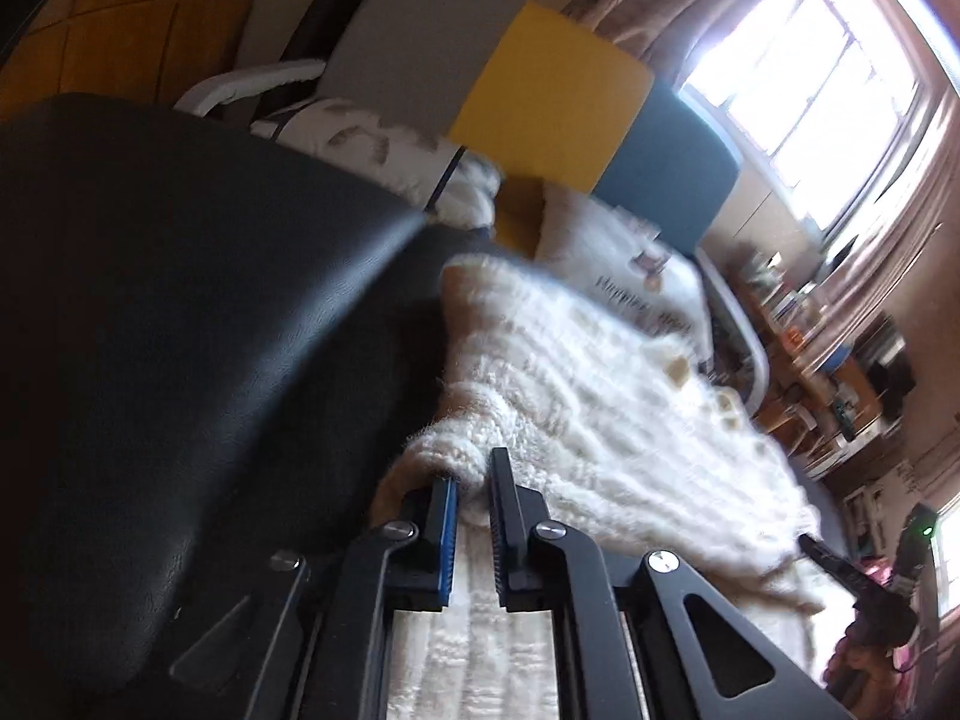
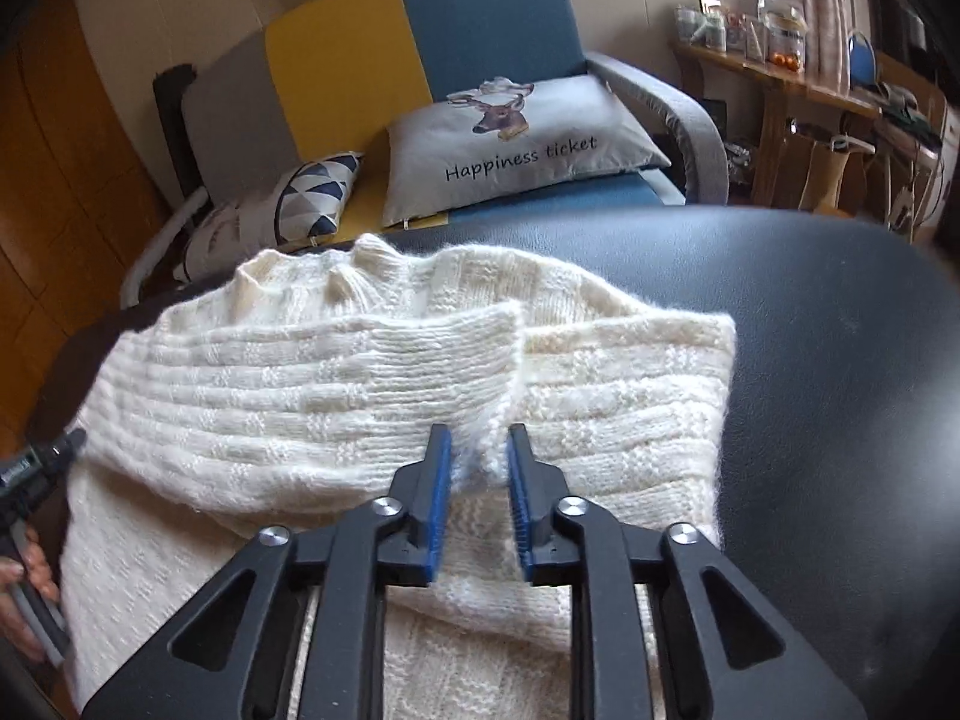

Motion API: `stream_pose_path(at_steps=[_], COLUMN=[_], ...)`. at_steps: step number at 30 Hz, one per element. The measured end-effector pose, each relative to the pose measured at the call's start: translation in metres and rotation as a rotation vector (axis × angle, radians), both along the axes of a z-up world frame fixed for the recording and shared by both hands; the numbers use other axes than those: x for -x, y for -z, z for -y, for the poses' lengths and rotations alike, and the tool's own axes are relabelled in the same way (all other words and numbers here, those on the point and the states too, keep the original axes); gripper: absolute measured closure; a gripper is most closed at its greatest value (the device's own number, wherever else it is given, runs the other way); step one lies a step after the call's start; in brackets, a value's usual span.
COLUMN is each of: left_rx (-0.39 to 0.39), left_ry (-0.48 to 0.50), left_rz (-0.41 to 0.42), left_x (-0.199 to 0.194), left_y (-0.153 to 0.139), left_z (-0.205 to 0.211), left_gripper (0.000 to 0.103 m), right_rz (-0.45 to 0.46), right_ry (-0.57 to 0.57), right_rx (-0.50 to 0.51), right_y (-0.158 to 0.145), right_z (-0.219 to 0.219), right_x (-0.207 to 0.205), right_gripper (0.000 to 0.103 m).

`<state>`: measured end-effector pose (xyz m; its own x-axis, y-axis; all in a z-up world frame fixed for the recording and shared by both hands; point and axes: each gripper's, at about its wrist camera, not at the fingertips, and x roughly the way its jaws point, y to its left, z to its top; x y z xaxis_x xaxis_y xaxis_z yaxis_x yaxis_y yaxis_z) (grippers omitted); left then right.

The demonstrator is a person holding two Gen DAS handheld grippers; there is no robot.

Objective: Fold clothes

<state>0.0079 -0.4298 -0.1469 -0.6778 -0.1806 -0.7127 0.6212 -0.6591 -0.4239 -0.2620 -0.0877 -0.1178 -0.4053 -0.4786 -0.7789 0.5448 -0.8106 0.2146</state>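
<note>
Both grippers sit low over a cream knitted sweater (image 2: 336,372) spread on a black leather-like surface (image 2: 840,360). In its own wrist view, the left gripper (image 1: 474,480) has its blue-padded fingers (image 1: 445,516) drawn close together, pinching a rolled, fuzzy edge of the sweater (image 1: 588,396) that bulges up between the tips. Seen from the right wrist, the right gripper (image 2: 477,450) has its blue pads (image 2: 435,480) a little apart, with a fold corner of the knit caught between them; fuzz reaches both pads, so it pinches that fold lightly. One ribbed panel of the sweater is folded across the body, its edge running down to the right gripper, and the collar lies at the far side toward a sofa. At the left border of the right wrist view a hand (image 2: 24,594) grasps the handle of the other tool. Behind the black surface stands the sofa (image 2: 480,30) with grey, yellow and blue panels, carrying a grey cushion (image 2: 528,144) printed with a deer and "Happiness ticket" and a triangle-patterned cushion (image 2: 318,195) beside it. A cluttered wooden shelf (image 2: 774,72) stands to the right.
</note>
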Motion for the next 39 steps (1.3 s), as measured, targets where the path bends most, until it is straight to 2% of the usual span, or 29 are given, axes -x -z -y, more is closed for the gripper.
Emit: stream_pose_path(at_steps=[4,6,11,15,17,20,22,24,28,33,36,39], left_rx=[0.031,0.034,0.047,-0.011,0.012,0.075,0.125,0.173,0.198,0.175,0.162,0.172], left_ry=[0.005,0.013,0.029,0.045,0.059,0.075,0.084,0.099,0.128,0.17,0.192,0.175], left_rz=[0.0,0.026,0.048,0.046,0.06,0.06,0.029,-0.011,-0.088,-0.092,-0.046,0.078], left_x=[-0.003,0.0,-0.003,-0.008,-0.015,-0.029,-0.035,-0.036,-0.019,0.029,0.06,0.08], left_y=[-0.003,0.002,0.002,-0.005,-0.009,-0.019,-0.03,-0.043,-0.067,-0.072,-0.059,-0.031], left_z=[-0.001,0.0,-0.001,0.002,-0.002,-0.012,-0.018,-0.023,-0.016,0.005,0.017,0.025], left_gripper=[0.094,0.094,0.09,0.083,0.083,0.083,0.083,0.083,0.083,0.083,0.083,0.083], right_rz=[-0.002,-0.009,0.024,0.054,0.054,-0.013,-0.079,-0.107,-0.14,-0.111,-0.085,-0.066], right_ry=[0.01,0.015,0.011,0.005,0.027,0.05,0.019,-0.047,-0.169,-0.18,-0.15,-0.134], right_rx=[0.033,0.054,0.021,0.029,0.04,0.027,0.011,0.006,-0.061,-0.083,-0.073,-0.054], right_y=[-0.003,-0.007,0.004,0.0,-0.006,-0.02,-0.033,-0.04,-0.036,-0.02,-0.013,-0.007], right_z=[-0.003,-0.007,-0.005,-0.008,-0.015,-0.021,-0.017,-0.003,0.041,0.068,0.073,0.069], right_x=[0.002,0.003,0.005,0.005,0.005,-0.002,-0.01,-0.017,-0.03,-0.027,-0.019,-0.013], right_gripper=[0.084,0.084,0.085,0.084,0.084,0.084,0.084,0.084,0.084,0.084,0.084,0.084])
